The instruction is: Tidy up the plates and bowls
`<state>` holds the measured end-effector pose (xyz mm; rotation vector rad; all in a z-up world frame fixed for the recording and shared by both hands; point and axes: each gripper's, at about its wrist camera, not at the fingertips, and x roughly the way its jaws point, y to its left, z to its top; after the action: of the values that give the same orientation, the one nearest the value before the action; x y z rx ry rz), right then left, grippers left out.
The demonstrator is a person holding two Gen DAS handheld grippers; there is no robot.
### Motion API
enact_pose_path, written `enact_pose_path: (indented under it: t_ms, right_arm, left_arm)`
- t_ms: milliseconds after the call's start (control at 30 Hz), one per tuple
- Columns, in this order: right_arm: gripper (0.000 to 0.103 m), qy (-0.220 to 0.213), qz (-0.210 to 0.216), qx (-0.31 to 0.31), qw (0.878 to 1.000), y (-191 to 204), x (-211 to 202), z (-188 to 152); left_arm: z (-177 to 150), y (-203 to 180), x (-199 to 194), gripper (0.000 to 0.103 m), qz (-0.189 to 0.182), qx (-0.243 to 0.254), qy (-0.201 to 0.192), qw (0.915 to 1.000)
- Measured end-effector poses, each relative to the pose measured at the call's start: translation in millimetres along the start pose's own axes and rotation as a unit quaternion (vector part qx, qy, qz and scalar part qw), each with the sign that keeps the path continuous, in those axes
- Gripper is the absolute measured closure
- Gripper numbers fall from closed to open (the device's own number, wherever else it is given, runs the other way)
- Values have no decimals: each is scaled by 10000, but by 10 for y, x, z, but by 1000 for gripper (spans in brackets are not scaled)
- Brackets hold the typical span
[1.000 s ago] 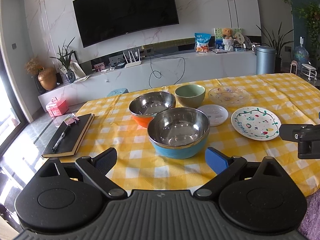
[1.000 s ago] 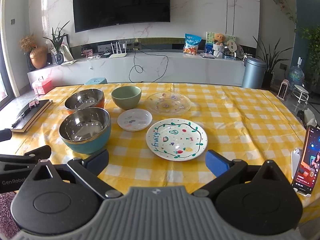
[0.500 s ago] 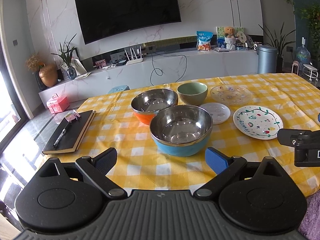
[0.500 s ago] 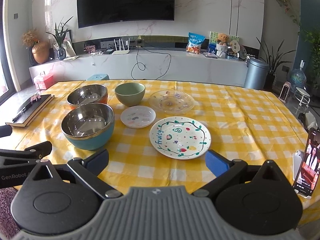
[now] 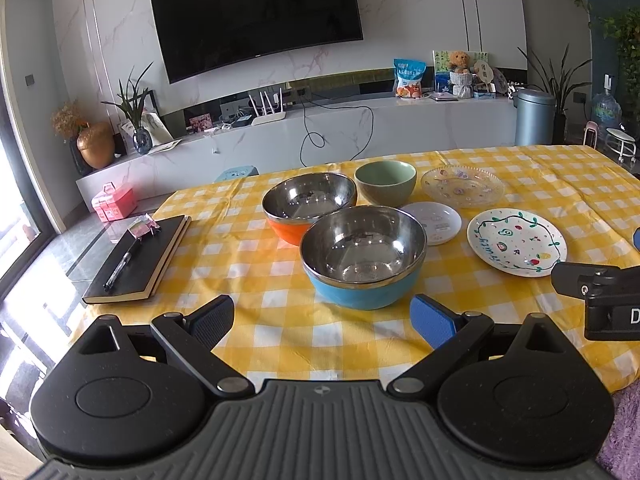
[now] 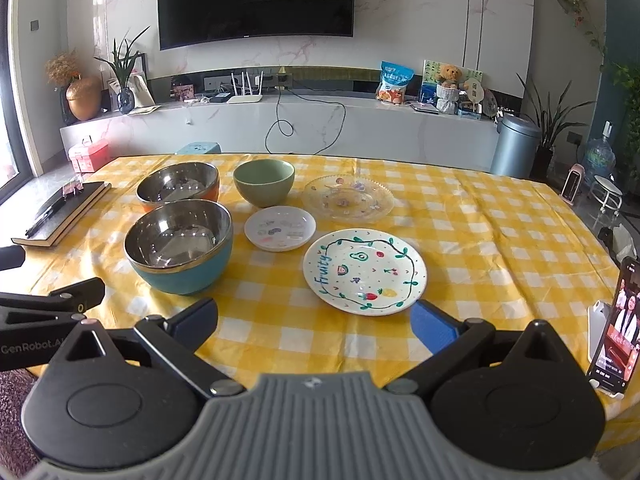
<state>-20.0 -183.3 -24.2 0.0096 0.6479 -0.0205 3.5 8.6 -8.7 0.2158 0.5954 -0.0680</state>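
Nothing looks sorted yet, as far as I can judge: every dish sits singly on the yellow checked surface, none nested or stacked. From the right wrist view, the blue steel bowl stands at about 9 o'clock of the spread, with the orange steel bowl just behind it at 11 o'clock, the two very close, though I cannot tell if their rims touch. The green ceramic bowl is at 12 o'clock. The clear glass plate lies at 1 o'clock, the small white plate in the middle, and the "Fruity" painted plate nearest, at 5 o'clock. So the whole job is left: presumably bowls into bowls and plates onto plates.

The left gripper hangs near the surface's near edge, its jaws spread wide and empty, the blue steel bowl just ahead between them but untouched. The right gripper likewise has its jaws fully released, holding nothing, with the painted plate's near rim just beyond the tips and not in contact.

A black notebook with a pen lies off at the far left, and a phone is propped at the right edge.
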Motion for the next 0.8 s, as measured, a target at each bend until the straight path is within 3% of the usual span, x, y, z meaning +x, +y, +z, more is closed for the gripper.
enact_pose_path:
  t_ms: [800]
  right_arm:
    - [2,86,77,22,9999,20,34,-32]
  left_arm:
    - [-78,-15,21,0,-10,-19,48,10000]
